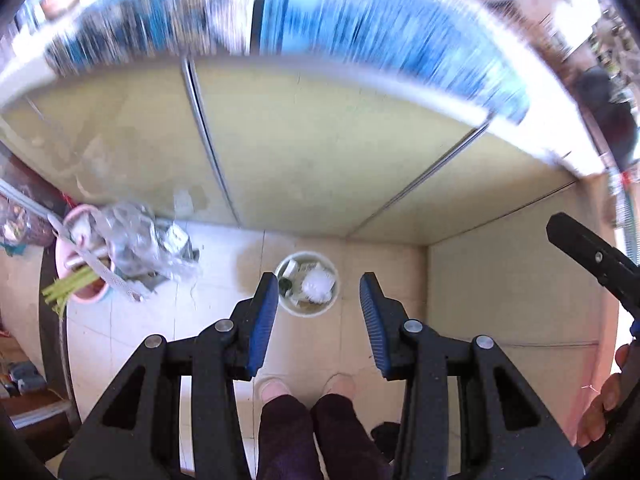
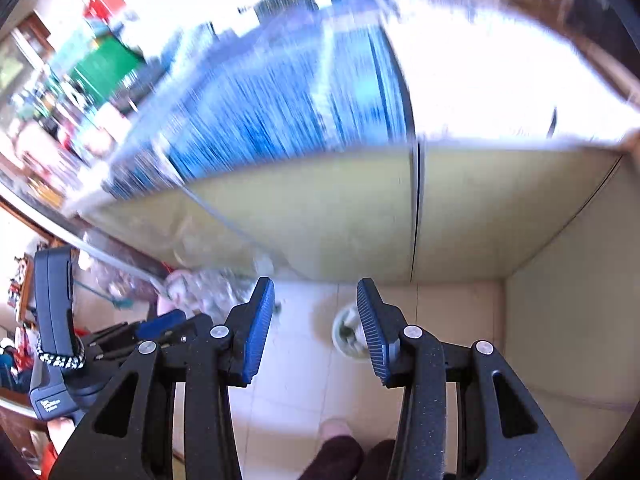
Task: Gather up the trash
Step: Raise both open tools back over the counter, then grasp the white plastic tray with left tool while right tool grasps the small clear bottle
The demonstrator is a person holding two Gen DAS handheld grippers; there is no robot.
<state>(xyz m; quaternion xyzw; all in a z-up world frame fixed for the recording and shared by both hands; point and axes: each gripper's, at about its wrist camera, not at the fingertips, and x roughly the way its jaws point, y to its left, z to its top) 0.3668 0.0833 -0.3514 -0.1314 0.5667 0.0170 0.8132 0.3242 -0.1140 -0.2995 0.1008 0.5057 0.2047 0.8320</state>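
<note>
A small white waste bin (image 1: pixel 307 283) stands on the tiled floor far below, holding crumpled white paper and other scraps. My left gripper (image 1: pixel 319 294) hangs high above it, open, with nothing between its blue pads. In the right wrist view the same bin (image 2: pixel 347 338) shows partly behind the right finger. My right gripper (image 2: pixel 315 300) is also open and holds nothing. The right gripper's black finger (image 1: pixel 592 258) enters the left view at the right edge. The left gripper's body (image 2: pixel 56 332) shows at the left of the right view.
A yellow-green cabinet front (image 1: pixel 320 152) with a blurred blue-patterned top rises behind the bin. A pink basin (image 1: pixel 86 260) with crumpled clear plastic (image 1: pixel 140 240) and green stalks lies at left. The person's feet (image 1: pixel 308 390) stand on the floor tiles below.
</note>
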